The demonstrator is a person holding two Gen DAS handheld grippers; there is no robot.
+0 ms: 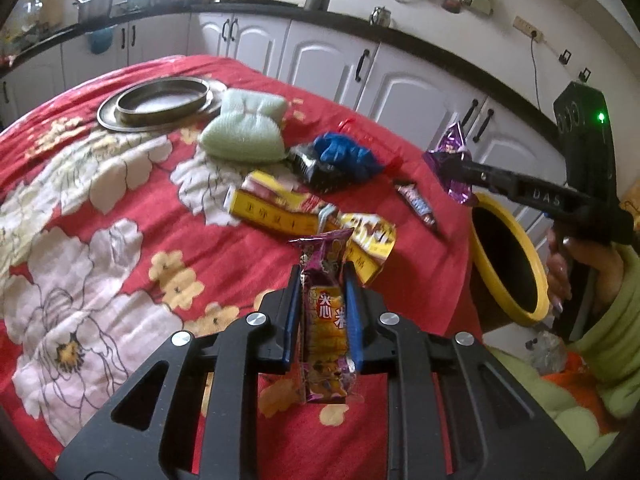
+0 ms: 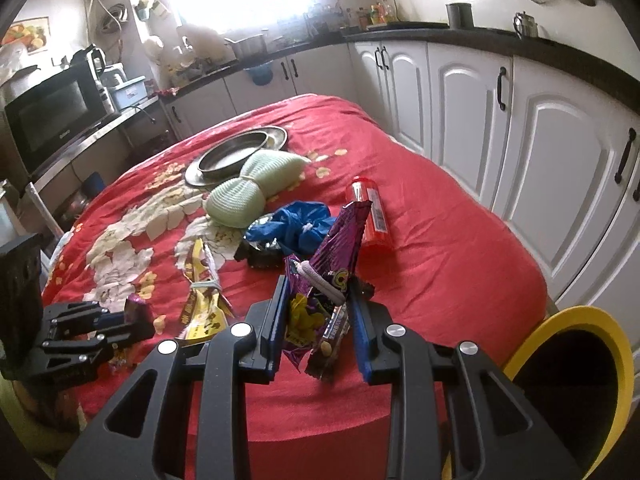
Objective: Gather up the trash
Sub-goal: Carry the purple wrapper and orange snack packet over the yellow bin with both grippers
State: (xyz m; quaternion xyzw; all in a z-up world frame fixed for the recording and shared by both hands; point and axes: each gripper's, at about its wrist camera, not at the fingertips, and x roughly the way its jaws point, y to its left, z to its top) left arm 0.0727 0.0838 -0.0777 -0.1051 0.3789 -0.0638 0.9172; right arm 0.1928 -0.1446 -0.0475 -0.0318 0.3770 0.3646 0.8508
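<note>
White kitchen cabinets [image 2: 460,100] with dark handles curve behind a table [image 1: 120,208] that we see covered by a red floral cloth. Our left claw [image 1: 323,280] is closed on a purple and orange snack wrapper [image 1: 326,320], which stands upright between the blue pads, lifted off the cloth. Our right claw [image 2: 318,292] grips a crumpled purple wrapper [image 2: 340,248] together with a dark candy wrapper [image 2: 332,336]; in the left wrist view this bundle hangs past the table's edge, just above a black bin with a yellow rim [image 1: 538,280]. On the cloth lie yellow wrappers [image 1: 280,204], a dark candy bar wrapper [image 1: 418,200], a blue crumpled bag [image 1: 348,156] touching a black packet [image 1: 316,168], and a red tube [image 2: 370,212] beside them. A pale green knitted bundle [image 1: 244,128] rests against a metal tray [image 1: 160,100] farther back. A hand [image 1: 560,264] in a green sleeve holds the right claw's handle.
</note>
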